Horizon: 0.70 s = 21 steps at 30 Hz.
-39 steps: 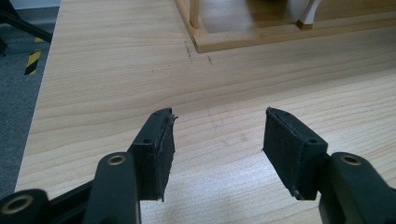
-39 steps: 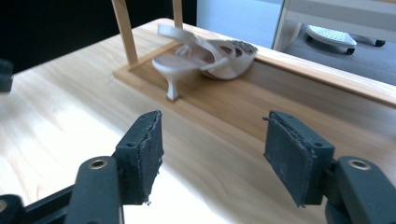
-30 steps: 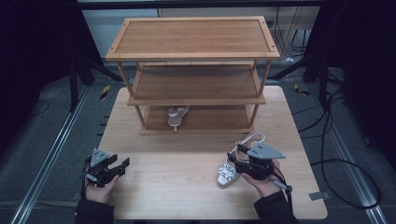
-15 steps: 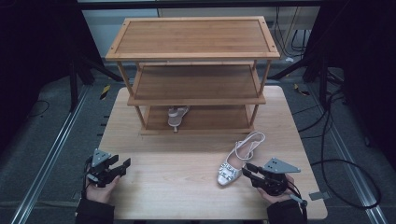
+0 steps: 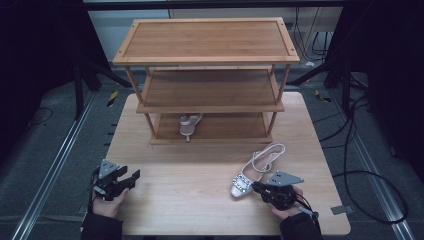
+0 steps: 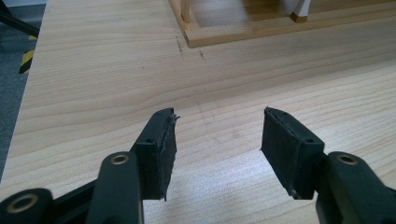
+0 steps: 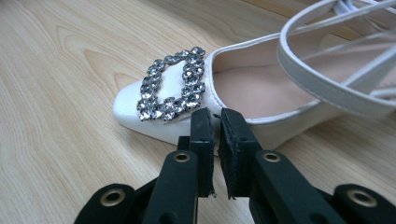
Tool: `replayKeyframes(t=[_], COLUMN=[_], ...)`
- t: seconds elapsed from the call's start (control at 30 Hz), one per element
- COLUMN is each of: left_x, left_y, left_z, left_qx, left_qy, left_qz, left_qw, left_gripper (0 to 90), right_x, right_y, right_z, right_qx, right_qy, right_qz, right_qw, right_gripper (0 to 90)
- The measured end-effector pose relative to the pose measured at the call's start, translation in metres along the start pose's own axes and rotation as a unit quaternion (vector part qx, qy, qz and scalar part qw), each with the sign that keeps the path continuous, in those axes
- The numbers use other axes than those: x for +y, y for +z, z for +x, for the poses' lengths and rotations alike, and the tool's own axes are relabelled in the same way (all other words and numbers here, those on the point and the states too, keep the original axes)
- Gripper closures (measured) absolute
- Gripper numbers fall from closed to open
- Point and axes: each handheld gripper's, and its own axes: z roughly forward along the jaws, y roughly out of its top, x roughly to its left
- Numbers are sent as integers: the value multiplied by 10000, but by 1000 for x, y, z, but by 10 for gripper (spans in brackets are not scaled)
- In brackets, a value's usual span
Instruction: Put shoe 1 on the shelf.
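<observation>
High view: lay white shoe [image 5: 251,172] on table [image 5: 190,170], toe toward near edge, long axis slanting back-right toward shelf [image 5: 210,90]. Right gripper [image 5: 257,187] just closing, now nearly shut, beside toe; left gripper [image 5: 131,176] wide, well apart.

Left gripper view: jaws spread over bare wood.

Right gripper view: pads nearly together just before shoe's side, below rhinestone buckle [image 7: 172,84]; nothing seen between them.

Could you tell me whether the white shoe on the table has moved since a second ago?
Yes. The white shoe now lies flat and exposed on the table, farther from the shelf rack than before, with the right gripper, jaws closed, at its toe.
</observation>
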Motion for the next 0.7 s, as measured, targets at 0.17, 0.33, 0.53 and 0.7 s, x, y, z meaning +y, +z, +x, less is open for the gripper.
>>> replayKeyframes(t=[0.17, 0.33, 0.53, 0.7], left_x=[0, -1, -1, -1], left_y=[0, 0, 0, 0], left_z=[0, 3, 4, 4], left_qx=[-16, -29, -14, -25], left_qy=[-19, -41, -55, -41], left_qz=[-5, -14, -22, -21], left_qw=[10000, 10000, 10000, 10000], left_gripper=[438, 438, 439, 438], right_x=[11, 23, 32, 38], right_y=[18, 36, 51, 43], right_z=[12, 25, 34, 42], right_qx=[227, 151, -2, 284], right_qy=[-38, -96, 50, 159], right_qz=[-60, -76, -197, -499], right_qw=[9997, 9998, 9998, 9982], right_gripper=[862, 845, 830, 659])
